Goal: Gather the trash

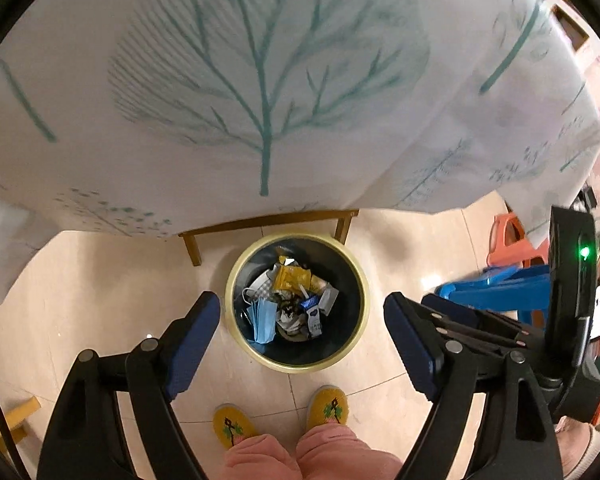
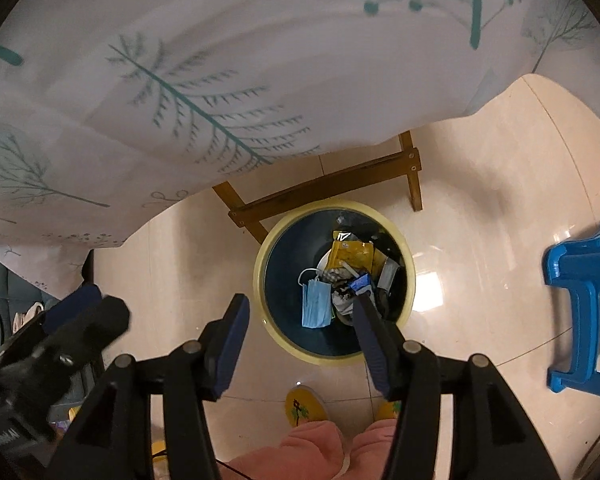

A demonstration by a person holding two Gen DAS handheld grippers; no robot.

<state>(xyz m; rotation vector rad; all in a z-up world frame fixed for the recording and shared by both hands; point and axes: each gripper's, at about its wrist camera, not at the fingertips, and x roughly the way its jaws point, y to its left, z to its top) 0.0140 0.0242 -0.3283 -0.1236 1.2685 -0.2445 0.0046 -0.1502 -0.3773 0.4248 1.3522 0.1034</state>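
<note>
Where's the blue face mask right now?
In the trash bin, left side of the pile in both wrist views: the blue face mask lies below and left of the yellow snack wrapper.

Surroundings, floor level.
Tablecloth (image 1: 260,80), white with teal leaf print, hangs over a wooden frame (image 2: 324,188). Right of the frame: blue stool (image 2: 580,288), orange stool (image 1: 512,236). Yellow slippers (image 1: 328,404) nearer.

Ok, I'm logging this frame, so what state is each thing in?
Left tongs: open, nothing between them.
Right tongs: open, nothing between them.
Bin: upright on the floor, no lid, partly filled.
Mask: lying in the bin.
Yellow wrapper: crumpled, in the bin.
</note>
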